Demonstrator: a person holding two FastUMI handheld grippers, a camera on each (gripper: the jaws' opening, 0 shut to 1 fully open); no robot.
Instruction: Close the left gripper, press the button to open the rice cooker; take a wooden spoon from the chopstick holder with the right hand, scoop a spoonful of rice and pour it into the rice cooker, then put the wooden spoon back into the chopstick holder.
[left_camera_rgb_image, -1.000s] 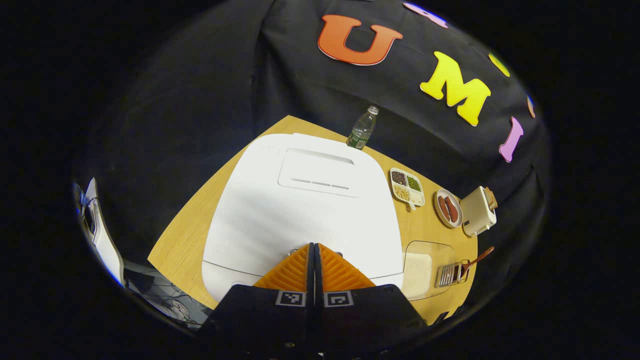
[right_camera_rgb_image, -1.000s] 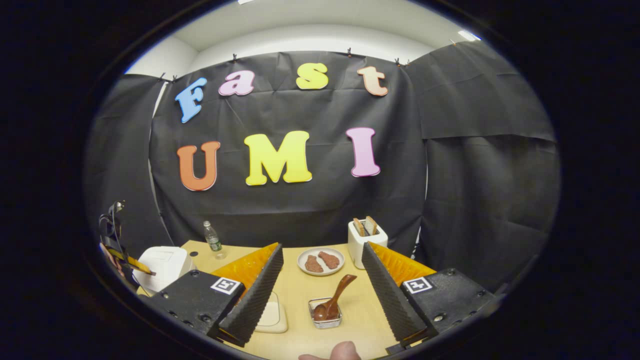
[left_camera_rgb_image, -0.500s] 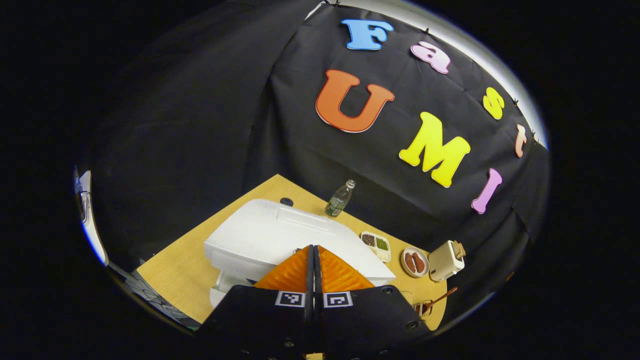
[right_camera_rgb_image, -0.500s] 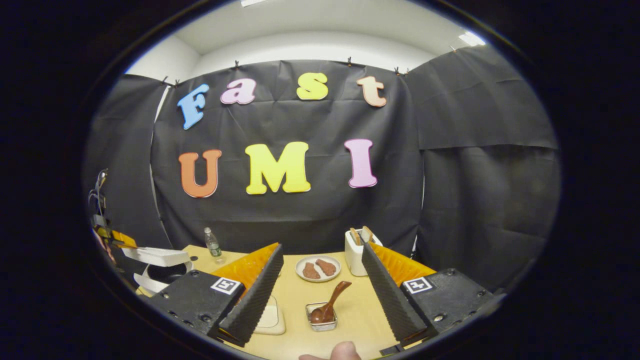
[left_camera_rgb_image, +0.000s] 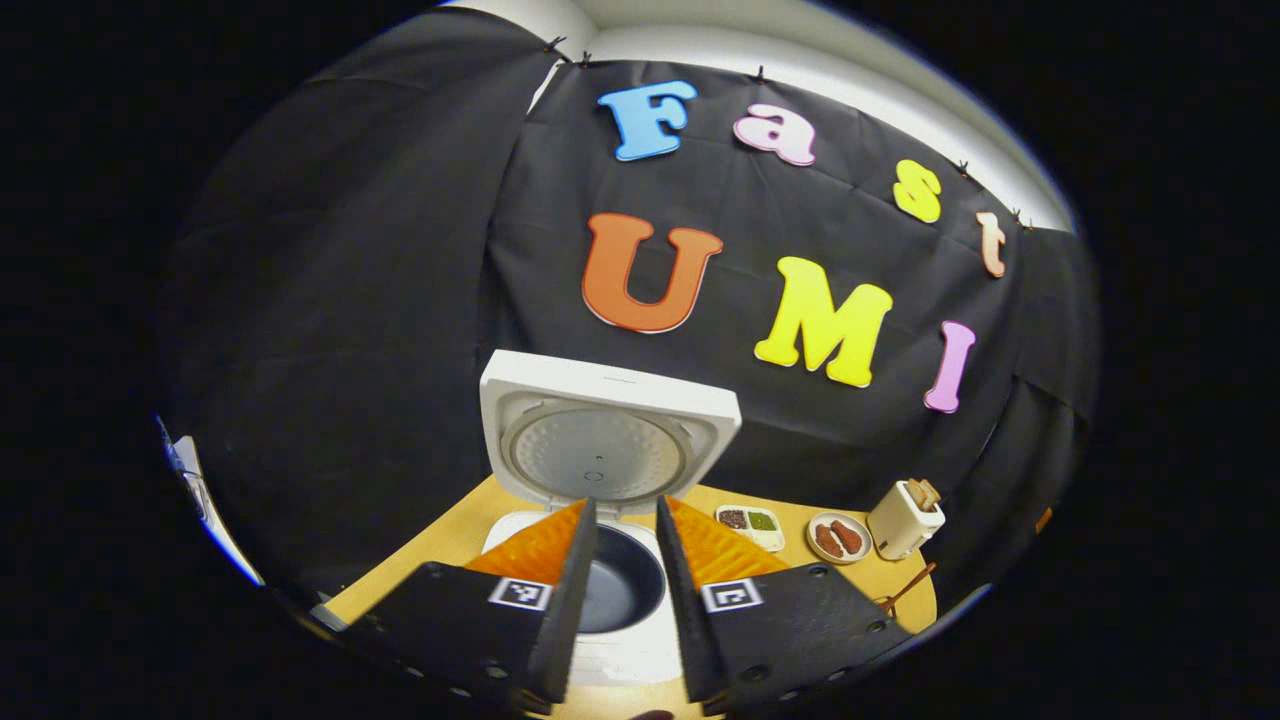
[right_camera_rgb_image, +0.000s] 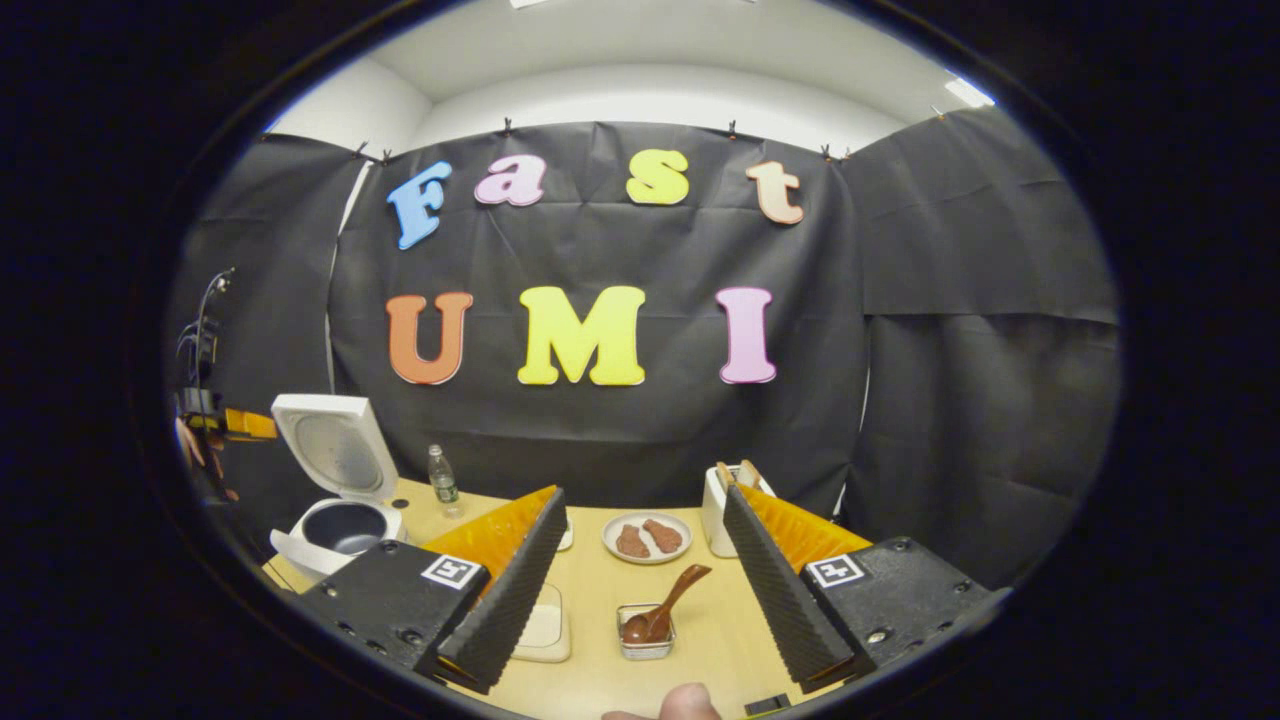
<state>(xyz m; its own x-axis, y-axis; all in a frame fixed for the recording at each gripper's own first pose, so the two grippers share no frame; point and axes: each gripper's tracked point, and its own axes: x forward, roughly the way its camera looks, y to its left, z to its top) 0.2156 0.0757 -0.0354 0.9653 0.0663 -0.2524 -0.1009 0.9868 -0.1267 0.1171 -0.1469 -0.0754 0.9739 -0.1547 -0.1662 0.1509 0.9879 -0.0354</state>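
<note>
The white rice cooker (left_camera_rgb_image: 640, 640) stands with its lid (left_camera_rgb_image: 610, 440) raised upright, baring the dark inner pot (left_camera_rgb_image: 620, 590). My left gripper (left_camera_rgb_image: 625, 510) hovers just in front of and above the pot, open with a narrow gap and holding nothing. In the right gripper view the cooker (right_camera_rgb_image: 335, 530) is at the far left with the left gripper (right_camera_rgb_image: 235, 425) beside its lid. The brown wooden spoon (right_camera_rgb_image: 665, 610) leans in the small clear chopstick holder (right_camera_rgb_image: 645, 642). My right gripper (right_camera_rgb_image: 642, 497) is wide open, above and short of the spoon. A clear box of rice (right_camera_rgb_image: 545, 628) lies left of the holder.
On the wooden table (right_camera_rgb_image: 700, 655) at the back stand a plate of sausages (right_camera_rgb_image: 648, 538), a white toaster (right_camera_rgb_image: 722, 505) and a water bottle (right_camera_rgb_image: 442, 480). A divided tray of grains (left_camera_rgb_image: 750, 525) lies right of the cooker. A fingertip (right_camera_rgb_image: 690, 705) shows at the bottom edge.
The cooker's lid swung from flat and closed to fully upright. My left gripper lifted and drew back, and its fingers parted. The right gripper barely shifted.
</note>
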